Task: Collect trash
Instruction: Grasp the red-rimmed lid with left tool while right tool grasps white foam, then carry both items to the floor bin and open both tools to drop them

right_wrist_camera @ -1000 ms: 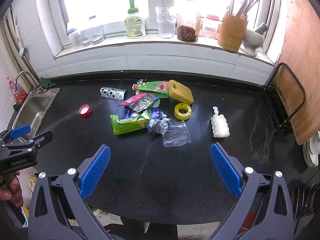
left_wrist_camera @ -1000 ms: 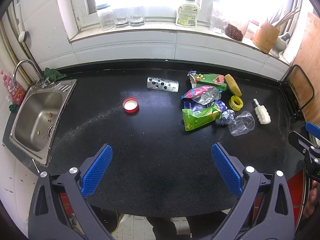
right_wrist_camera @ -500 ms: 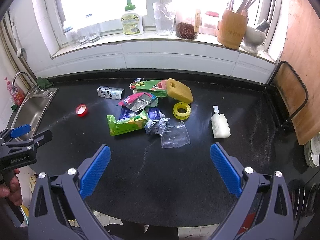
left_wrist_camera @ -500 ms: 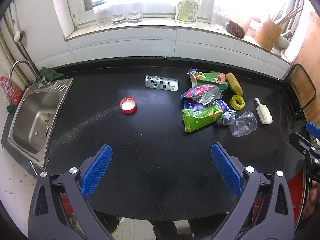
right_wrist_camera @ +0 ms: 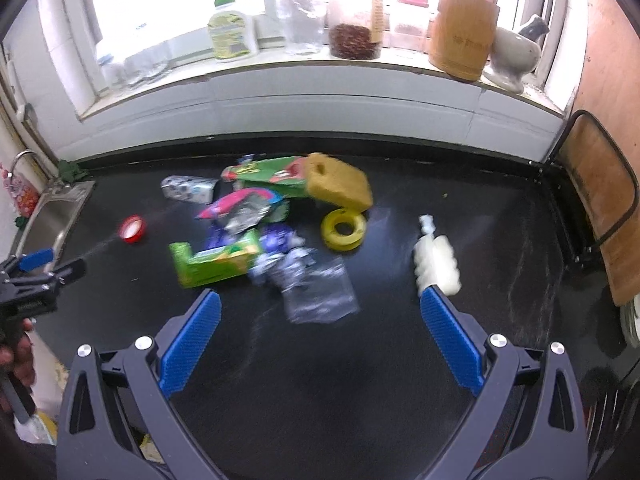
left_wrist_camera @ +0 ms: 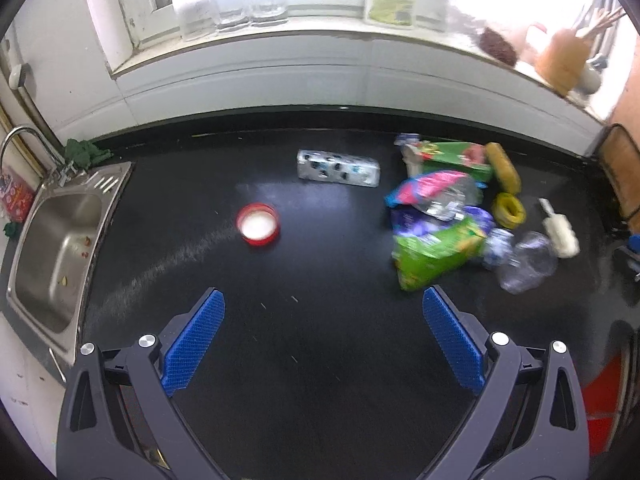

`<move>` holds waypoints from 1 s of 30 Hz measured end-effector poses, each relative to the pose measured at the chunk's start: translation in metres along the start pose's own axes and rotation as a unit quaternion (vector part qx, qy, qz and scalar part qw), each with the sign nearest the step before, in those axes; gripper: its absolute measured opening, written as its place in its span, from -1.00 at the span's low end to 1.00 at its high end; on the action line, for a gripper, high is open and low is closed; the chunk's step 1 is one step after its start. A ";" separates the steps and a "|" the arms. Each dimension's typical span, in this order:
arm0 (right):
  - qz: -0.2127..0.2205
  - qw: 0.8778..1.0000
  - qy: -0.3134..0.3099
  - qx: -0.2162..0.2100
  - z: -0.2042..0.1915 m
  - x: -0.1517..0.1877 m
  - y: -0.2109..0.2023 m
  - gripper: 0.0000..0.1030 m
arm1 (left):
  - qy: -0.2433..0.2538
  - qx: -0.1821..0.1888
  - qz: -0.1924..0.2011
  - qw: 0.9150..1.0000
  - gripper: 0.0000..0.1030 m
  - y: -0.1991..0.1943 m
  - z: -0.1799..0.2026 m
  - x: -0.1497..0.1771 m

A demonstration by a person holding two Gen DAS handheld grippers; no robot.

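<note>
Trash lies in a heap on the black counter: a green snack bag (left_wrist_camera: 436,254) (right_wrist_camera: 214,264), a pink wrapper (left_wrist_camera: 430,190) (right_wrist_camera: 240,206), a green carton (left_wrist_camera: 452,160) (right_wrist_camera: 268,174), a clear crumpled plastic bag (left_wrist_camera: 526,266) (right_wrist_camera: 318,294), a silver blister pack (left_wrist_camera: 338,168) (right_wrist_camera: 186,188) and a red lid (left_wrist_camera: 258,224) (right_wrist_camera: 132,230). My left gripper (left_wrist_camera: 322,332) is open and empty, short of the lid and heap. My right gripper (right_wrist_camera: 318,334) is open and empty, just in front of the clear bag.
A steel sink (left_wrist_camera: 56,240) is at the counter's left end. A yellow sponge (right_wrist_camera: 338,186), a yellow tape roll (right_wrist_camera: 344,228) and a white scrubber (right_wrist_camera: 436,262) lie by the heap. Bottles, jars and a wooden utensil holder (right_wrist_camera: 464,44) stand on the windowsill. A board rack (right_wrist_camera: 596,208) is at the right.
Both grippers have moved forward toward the counter, so the heap and lid look larger and nearer. Both stay open and empty. Nothing on the counter has shifted.
</note>
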State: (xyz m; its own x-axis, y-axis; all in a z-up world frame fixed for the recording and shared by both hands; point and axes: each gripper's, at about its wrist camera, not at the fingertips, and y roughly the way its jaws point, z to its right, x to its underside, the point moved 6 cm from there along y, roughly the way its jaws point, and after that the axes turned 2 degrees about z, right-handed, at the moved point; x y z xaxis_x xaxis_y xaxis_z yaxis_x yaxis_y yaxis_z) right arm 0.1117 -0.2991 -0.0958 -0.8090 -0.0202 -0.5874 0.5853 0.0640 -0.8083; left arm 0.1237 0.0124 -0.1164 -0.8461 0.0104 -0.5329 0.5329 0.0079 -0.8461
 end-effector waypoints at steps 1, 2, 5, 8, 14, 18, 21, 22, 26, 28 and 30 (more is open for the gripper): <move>-0.001 1.000 0.005 0.004 0.012 -0.002 0.011 0.88 | 0.000 0.003 0.001 1.000 0.88 0.010 -0.004 -0.003; -0.004 1.000 0.010 0.013 0.025 -0.004 0.024 0.89 | 0.000 0.004 0.003 1.000 0.88 0.025 -0.010 -0.007; -0.015 0.999 0.018 0.037 0.059 -0.007 0.062 0.88 | 0.009 -0.001 0.001 1.000 0.88 0.068 -0.023 -0.015; -0.031 0.998 0.020 0.056 0.085 -0.004 0.098 0.88 | 0.010 -0.007 0.001 1.000 0.86 0.112 -0.035 -0.021; -0.086 0.993 0.034 0.071 0.124 0.011 0.165 0.87 | 0.020 -0.025 -0.016 0.999 0.84 0.171 -0.047 -0.029; -0.106 0.992 0.027 0.065 0.126 0.016 0.183 0.61 | 0.008 -0.009 -0.016 1.000 0.81 0.187 -0.053 -0.031; -0.112 0.992 0.030 0.046 0.121 0.019 0.185 0.13 | -0.002 -0.006 -0.009 1.000 0.57 0.188 -0.058 -0.035; -0.111 0.992 0.033 0.040 0.120 0.019 0.184 -0.12 | 0.000 -0.005 -0.006 1.000 0.47 0.187 -0.058 -0.035; -0.115 0.992 0.045 0.036 0.120 0.018 0.181 -0.41 | -0.004 -0.001 -0.010 1.000 -0.06 0.183 -0.061 -0.035; -0.108 0.992 0.047 0.036 0.117 0.012 0.170 -0.44 | -0.007 -0.006 -0.008 1.000 -0.06 0.173 -0.060 -0.033; -0.093 0.994 0.042 0.036 0.110 0.003 0.155 -0.44 | -0.008 -0.007 -0.001 1.000 -0.06 0.159 -0.059 -0.031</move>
State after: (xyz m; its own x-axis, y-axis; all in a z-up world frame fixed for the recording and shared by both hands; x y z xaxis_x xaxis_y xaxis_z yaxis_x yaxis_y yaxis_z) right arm 0.2060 -0.3992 -0.2274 -0.9034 0.0581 -0.4249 0.4253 -0.0052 -0.9050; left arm 0.2351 0.0718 -0.2341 -0.8466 -0.0050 -0.5321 0.5319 0.0219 -0.8465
